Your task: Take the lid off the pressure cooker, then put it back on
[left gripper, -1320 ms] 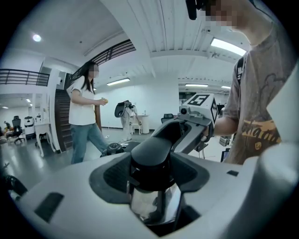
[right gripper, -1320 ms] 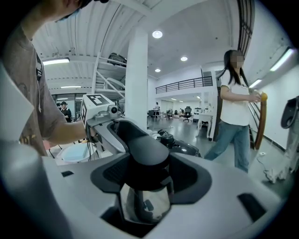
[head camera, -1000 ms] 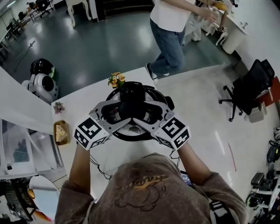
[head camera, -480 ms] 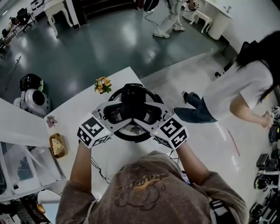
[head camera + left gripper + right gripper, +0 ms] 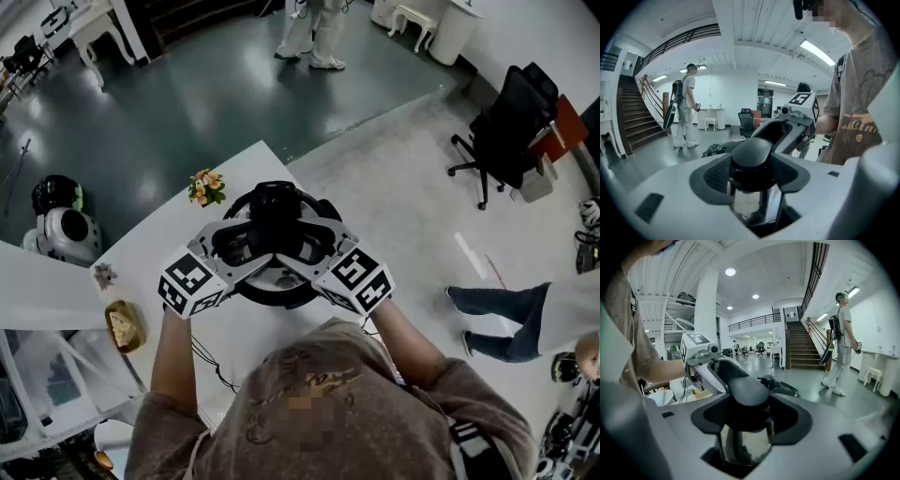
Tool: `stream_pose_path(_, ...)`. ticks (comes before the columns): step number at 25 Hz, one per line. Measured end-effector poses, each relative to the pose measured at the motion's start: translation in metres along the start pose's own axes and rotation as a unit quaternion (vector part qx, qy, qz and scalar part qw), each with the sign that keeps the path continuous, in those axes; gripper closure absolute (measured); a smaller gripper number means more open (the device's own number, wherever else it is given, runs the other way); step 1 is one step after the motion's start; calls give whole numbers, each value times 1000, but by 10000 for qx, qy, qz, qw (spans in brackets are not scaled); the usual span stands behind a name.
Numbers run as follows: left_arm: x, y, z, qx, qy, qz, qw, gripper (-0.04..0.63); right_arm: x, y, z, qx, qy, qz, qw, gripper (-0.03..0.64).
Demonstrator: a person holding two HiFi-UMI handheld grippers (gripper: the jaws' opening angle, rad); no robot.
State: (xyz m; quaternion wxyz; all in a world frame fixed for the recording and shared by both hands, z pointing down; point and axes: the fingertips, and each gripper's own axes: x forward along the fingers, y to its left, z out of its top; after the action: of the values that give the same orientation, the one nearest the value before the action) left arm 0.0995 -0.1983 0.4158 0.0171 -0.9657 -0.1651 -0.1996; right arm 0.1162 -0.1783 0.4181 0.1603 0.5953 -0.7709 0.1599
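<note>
A black pressure cooker stands on the white table. A long black handle runs across its lid. My left gripper reaches in from the left and my right gripper from the right, facing each other. In the left gripper view the handle fills the gap between the pads of the left gripper, with shiny metal below. The right gripper view shows the same handle clasped by the right gripper. I cannot tell whether the lid rests on the pot or hangs just above it.
A small bunch of flowers sits behind the cooker, a tiny ornament and a wooden dish with food lie to the left. A cable trails near the table's front. People walk on the floor beyond; an office chair stands far right.
Both grippers keep the same hold on the handle. The head view has swung, so the flowers now lie further left of the cooker, and the people in the background have moved.
</note>
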Motion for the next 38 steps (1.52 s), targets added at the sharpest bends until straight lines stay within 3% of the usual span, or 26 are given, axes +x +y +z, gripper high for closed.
stream_pose_path(18, 1, 1, -4, -63, -95, -116, 9999, 330, 3, -1, -4, 64, -11, 64, 10000, 355)
stream_pose_path(30, 1, -3, -3, -353, -98, 567, 9977, 328, 0, -2, -5, -240, 31, 624, 9978, 359)
stream_pose_path(38, -2, -4, -4, -634, -139, 1275, 9897, 328, 3, -2, -3, -575, 52, 1267, 9903, 359)
